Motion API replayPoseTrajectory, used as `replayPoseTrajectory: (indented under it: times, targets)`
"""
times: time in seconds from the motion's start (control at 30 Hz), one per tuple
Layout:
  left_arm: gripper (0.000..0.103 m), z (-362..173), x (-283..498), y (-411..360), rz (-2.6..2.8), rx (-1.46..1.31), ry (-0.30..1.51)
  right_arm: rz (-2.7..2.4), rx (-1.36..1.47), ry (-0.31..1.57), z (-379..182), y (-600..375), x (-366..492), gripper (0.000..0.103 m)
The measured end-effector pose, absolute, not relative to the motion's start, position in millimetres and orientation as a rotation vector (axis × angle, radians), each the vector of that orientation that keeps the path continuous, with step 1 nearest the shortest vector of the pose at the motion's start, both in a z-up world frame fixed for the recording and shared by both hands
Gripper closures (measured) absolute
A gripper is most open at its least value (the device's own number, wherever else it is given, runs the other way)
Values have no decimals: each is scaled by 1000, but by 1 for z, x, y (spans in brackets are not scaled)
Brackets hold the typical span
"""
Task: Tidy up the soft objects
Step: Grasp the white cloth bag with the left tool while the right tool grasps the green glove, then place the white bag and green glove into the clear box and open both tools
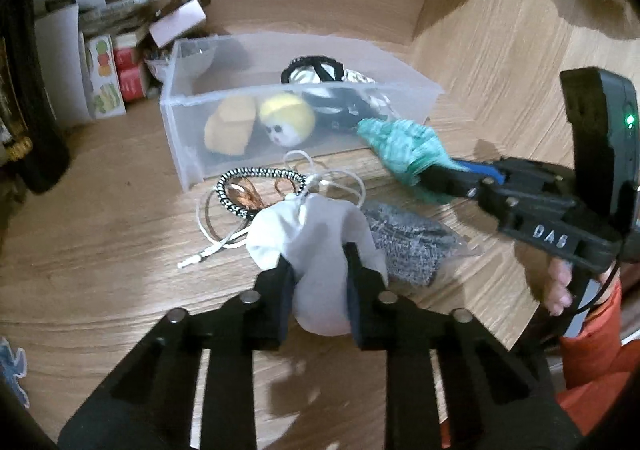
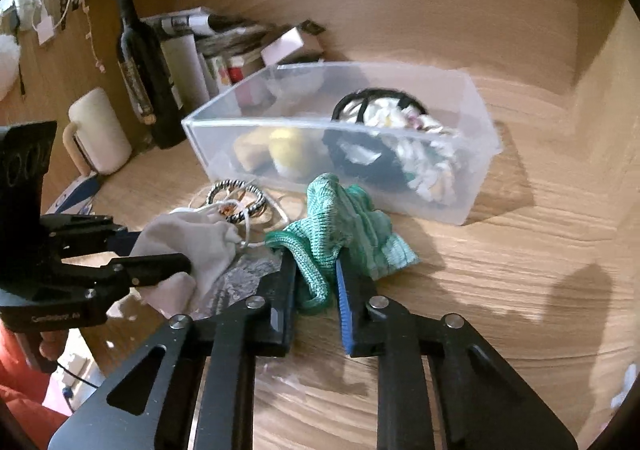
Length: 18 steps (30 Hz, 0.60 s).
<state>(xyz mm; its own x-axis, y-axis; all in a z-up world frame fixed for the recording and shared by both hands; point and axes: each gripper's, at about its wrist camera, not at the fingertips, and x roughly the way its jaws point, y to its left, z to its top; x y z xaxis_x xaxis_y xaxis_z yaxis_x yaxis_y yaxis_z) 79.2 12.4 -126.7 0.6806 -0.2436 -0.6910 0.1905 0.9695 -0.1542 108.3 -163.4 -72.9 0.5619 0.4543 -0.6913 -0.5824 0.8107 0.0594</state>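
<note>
With both grippers loaded, I've got two soft things in hand at once; left gripper [image 1: 320, 282] has its jaws pinched partway in on the white pouch [image 1: 316, 246], which bulges out between them just above the desk [image 1: 120, 250]; right gripper [image 2: 316, 290] has jaws nearly closed on the green knit cloth [image 2: 340, 226], held just in front of the clear bin [image 2: 472, 186]. Bin sits on the desk w/ a yellow plush [image 1: 286, 118], an orange one and a black-and-white fabric bundle [image 2: 400, 138] already inside. Risks as I judge them: pouch drawstring [image 1: 224, 242] lies tangled w/ the bangles [image 1: 256, 186], so a lift could drag those along; cloth hangs loose, could snag the bin's near wall or slip; grippers are close, could bump each other.
</note>
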Motion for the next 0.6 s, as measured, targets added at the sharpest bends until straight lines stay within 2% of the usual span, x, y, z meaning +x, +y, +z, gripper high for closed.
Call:
replayPoseTrajectory:
  times: [0.6]
  targets:
    - [86,-57,59,28,-198,-52,580,587,-140,563,-14,-179,96,88]
